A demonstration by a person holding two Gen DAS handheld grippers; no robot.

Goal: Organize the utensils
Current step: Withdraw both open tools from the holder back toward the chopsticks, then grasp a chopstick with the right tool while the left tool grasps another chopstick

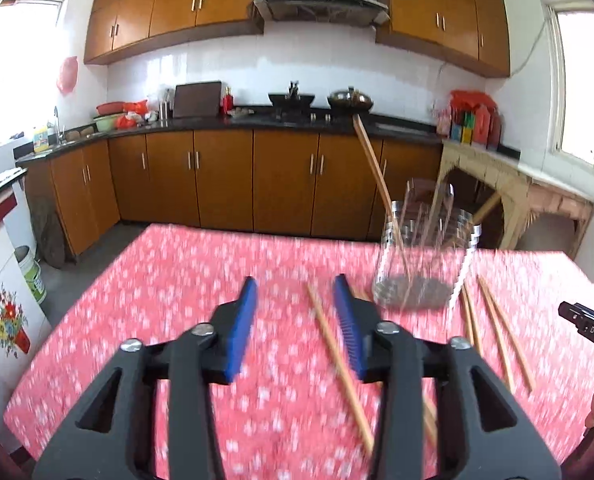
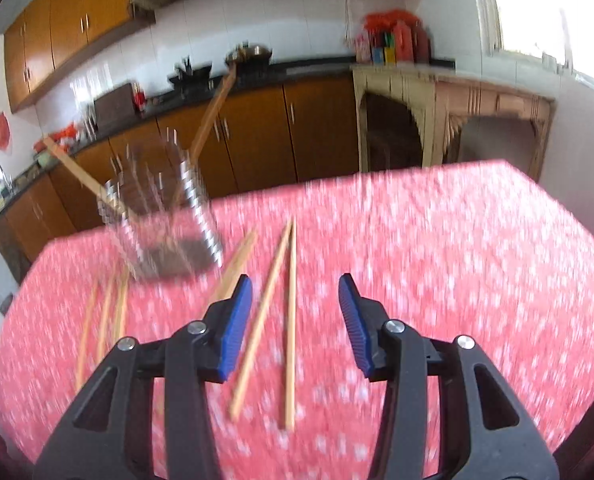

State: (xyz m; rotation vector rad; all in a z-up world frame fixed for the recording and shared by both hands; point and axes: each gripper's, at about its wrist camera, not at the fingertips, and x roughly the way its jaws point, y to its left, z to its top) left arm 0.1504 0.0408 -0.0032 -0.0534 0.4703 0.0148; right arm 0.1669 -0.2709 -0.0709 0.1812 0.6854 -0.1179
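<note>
Both views are blurred. A wire utensil holder [image 1: 421, 256] stands on the table with a wooden chopstick [image 1: 371, 160] leaning out of it. My left gripper [image 1: 295, 280] is open above the cloth, left of the holder, and one loose chopstick [image 1: 337, 364] lies below, near its right finger. In the right wrist view the holder [image 2: 161, 220] holds two chopsticks [image 2: 213, 116]. My right gripper [image 2: 295, 278] is open over a pair of chopsticks [image 2: 265, 320] that lie flat on the cloth between its fingers, untouched.
The table wears a red flowered cloth [image 1: 177, 280]. More chopsticks [image 1: 501, 340] lie right of the holder, and others lie on its other side [image 2: 105, 316]. The right gripper's body [image 1: 585, 328] and a hand show at the left view's edge. Kitchen cabinets [image 1: 225, 176] stand behind.
</note>
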